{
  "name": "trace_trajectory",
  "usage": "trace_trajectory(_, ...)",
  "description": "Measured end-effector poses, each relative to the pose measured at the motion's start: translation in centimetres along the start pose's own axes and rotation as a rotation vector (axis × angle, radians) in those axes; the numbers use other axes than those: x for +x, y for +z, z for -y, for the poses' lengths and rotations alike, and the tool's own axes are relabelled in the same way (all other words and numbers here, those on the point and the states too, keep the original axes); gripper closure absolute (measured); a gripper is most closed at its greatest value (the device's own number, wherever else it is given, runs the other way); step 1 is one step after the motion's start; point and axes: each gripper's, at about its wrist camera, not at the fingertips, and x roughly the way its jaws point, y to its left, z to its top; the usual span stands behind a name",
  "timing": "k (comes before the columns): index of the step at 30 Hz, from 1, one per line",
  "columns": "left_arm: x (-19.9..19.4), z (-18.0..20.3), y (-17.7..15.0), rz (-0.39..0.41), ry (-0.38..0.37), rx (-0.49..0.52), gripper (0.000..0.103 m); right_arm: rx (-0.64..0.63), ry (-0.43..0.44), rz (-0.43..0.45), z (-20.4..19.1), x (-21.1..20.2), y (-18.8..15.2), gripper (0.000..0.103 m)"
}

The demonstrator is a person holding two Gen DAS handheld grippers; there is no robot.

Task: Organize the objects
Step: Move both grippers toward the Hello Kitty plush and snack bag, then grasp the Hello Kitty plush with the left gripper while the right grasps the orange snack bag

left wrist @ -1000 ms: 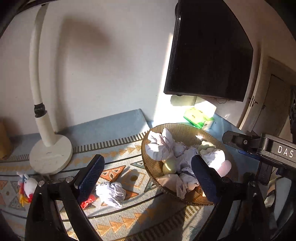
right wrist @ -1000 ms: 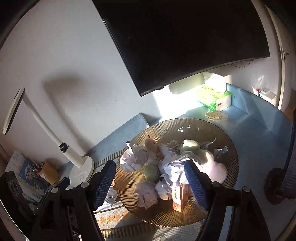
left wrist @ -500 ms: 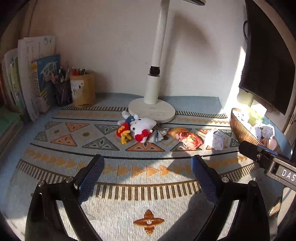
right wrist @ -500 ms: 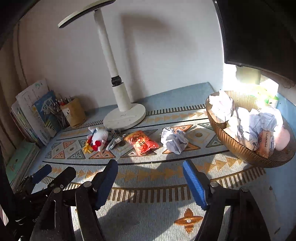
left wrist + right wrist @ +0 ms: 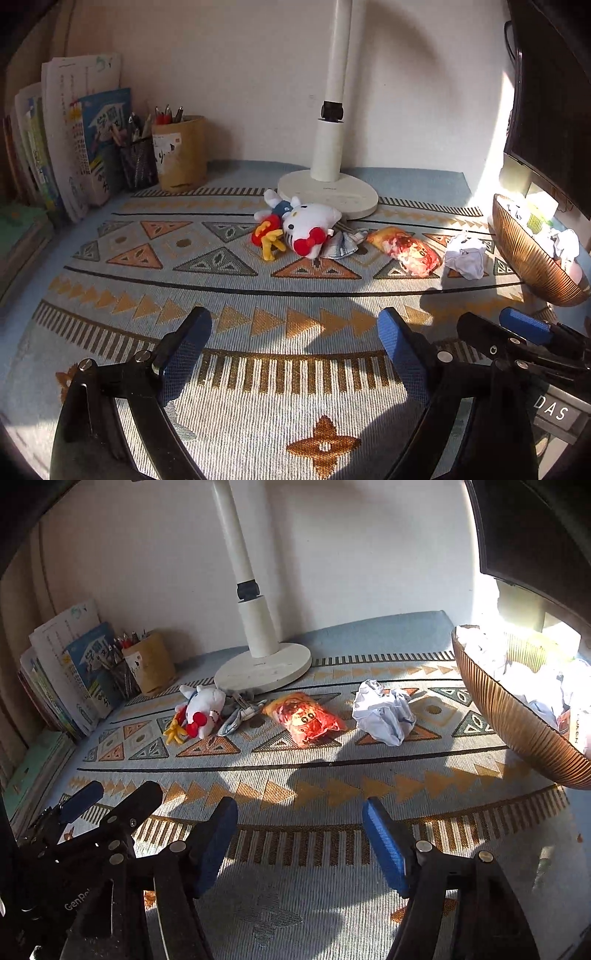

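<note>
Several loose items lie in a row on the patterned mat: a white plush toy [image 5: 310, 230] [image 5: 203, 709], a small grey cloth [image 5: 343, 243], an orange snack packet [image 5: 406, 249] [image 5: 304, 718] and a crumpled white paper [image 5: 465, 254] [image 5: 384, 712]. A brown ribbed basket [image 5: 528, 254] [image 5: 517, 723] at the right holds more crumpled paper and small items. My left gripper [image 5: 294, 321] hovers over the mat's near part, its jaws closing with nothing between them. My right gripper [image 5: 300, 806] is beside it to the right, open and empty, well short of the items.
A white lamp base [image 5: 328, 192] stands just behind the plush toy. A pen holder [image 5: 179, 155] and upright books [image 5: 74, 147] fill the back left corner. A dark monitor [image 5: 550, 92] hangs over the basket at the right.
Both views swung left from the basket to the mat. Both grippers came lower and nearer the mat; the right gripper's jaws narrowed.
</note>
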Motion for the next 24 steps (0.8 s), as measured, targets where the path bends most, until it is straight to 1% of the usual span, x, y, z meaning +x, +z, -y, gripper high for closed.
trace_trajectory(3,0.3,-0.2,0.0,-0.015,-0.009,-0.012,0.012,-0.005,-0.003,-0.002,-0.1,0.0,0.0,0.034)
trace_trajectory(8,0.3,-0.2,0.0,-0.017,-0.011,-0.013,0.012,0.005,0.008,-0.014,0.1,0.3,0.1,0.034)
trace_trajectory(10,0.4,-0.3,0.1,-0.025,-0.016,-0.014,0.012,0.013,0.034,-0.043,0.4,0.7,0.3,0.034)
trace_trajectory(11,0.6,-0.3,0.2,-0.039,-0.029,-0.016,0.012,0.016,0.053,-0.074,0.6,1.1,0.6,0.034)
trace_trajectory(13,1.2,-0.9,0.6,-0.092,-0.078,-0.033,0.012,-0.016,0.069,-0.137,0.6,2.0,1.5,0.034)
trace_trajectory(15,2.0,-2.0,1.6,-0.15,-0.135,-0.063,0.012,-0.068,0.059,-0.135,0.2,2.3,2.9,0.033)
trace_trajectory(16,2.2,-2.6,2.4,-0.156,-0.157,-0.076,0.011,-0.094,0.048,-0.121,-0.1,2.5,3.7,0.032)
trace_trajectory(18,2.7,-3.5,4.3,-0.141,-0.183,-0.086,0.01,-0.144,0.036,-0.123,-0.7,3.6,5.3,0.021)
trace_trajectory(19,3.3,-3.7,5.3,-0.134,-0.185,-0.076,0.009,-0.162,0.031,-0.126,-1.0,4.4,6.0,0.02)
trace_trajectory(20,4.2,-3.6,6.2,-0.134,-0.19,-0.053,0.005,-0.178,0.026,-0.125,-1.2,5.3,6.6,0.02)
trace_trajectory(22,6.3,-3.1,7.5,-0.143,-0.191,-0.009,0.005,-0.203,0.003,-0.136,-1.3,7.4,7.4,0.02)
trace_trajectory(24,8.7,-2.7,8.1,-0.175,-0.205,0.006,0.005,-0.197,-0.014,-0.179,-0.9,9.9,7.8,0.02)
